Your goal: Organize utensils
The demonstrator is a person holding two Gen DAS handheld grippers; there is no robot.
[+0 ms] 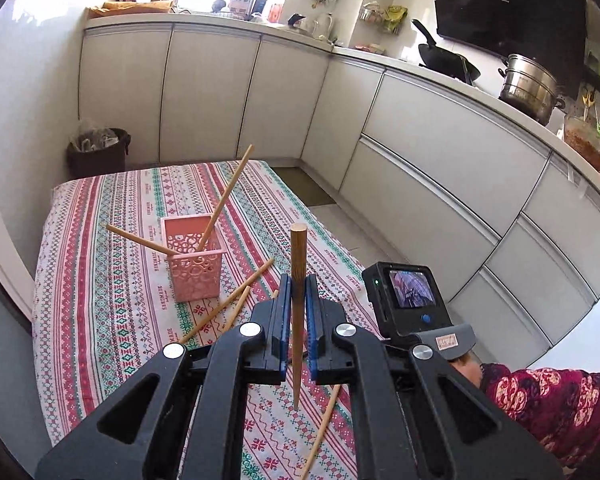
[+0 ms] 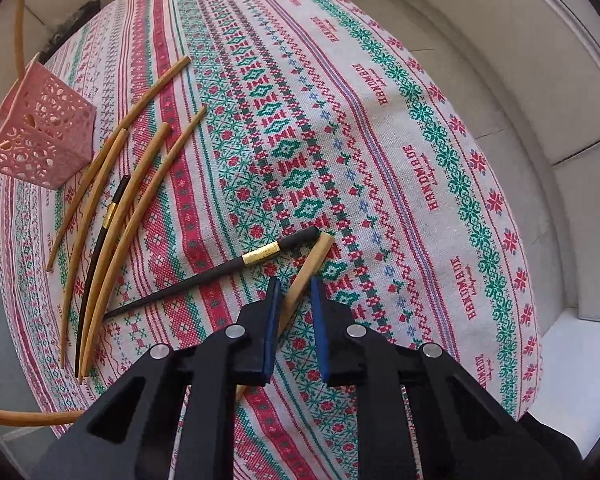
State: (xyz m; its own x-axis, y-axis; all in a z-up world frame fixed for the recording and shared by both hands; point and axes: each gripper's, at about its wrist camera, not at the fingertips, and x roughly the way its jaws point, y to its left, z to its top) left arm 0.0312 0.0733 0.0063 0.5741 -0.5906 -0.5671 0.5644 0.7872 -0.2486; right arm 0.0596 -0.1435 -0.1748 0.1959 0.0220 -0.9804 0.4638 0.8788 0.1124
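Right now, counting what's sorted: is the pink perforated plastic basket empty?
No. Two wooden chopsticks stand slanted inside the pink basket.

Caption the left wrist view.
Left gripper clamps a wooden chopstick above the patterned tablecloth, pink holder ahead.

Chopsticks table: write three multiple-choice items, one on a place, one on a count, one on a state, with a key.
1. The pink basket stands: A on the tablecloth; B on the counter; C on the floor.
2. Black chopsticks lying on the tablecloth: A one; B two; C four.
3. The left gripper has its jaws: A open, empty; B shut on a wooden chopstick; C shut on a spoon.
Key: A, striped fabric lies under it; B, two show, each gold-banded; B, the stick stands clamped between them.
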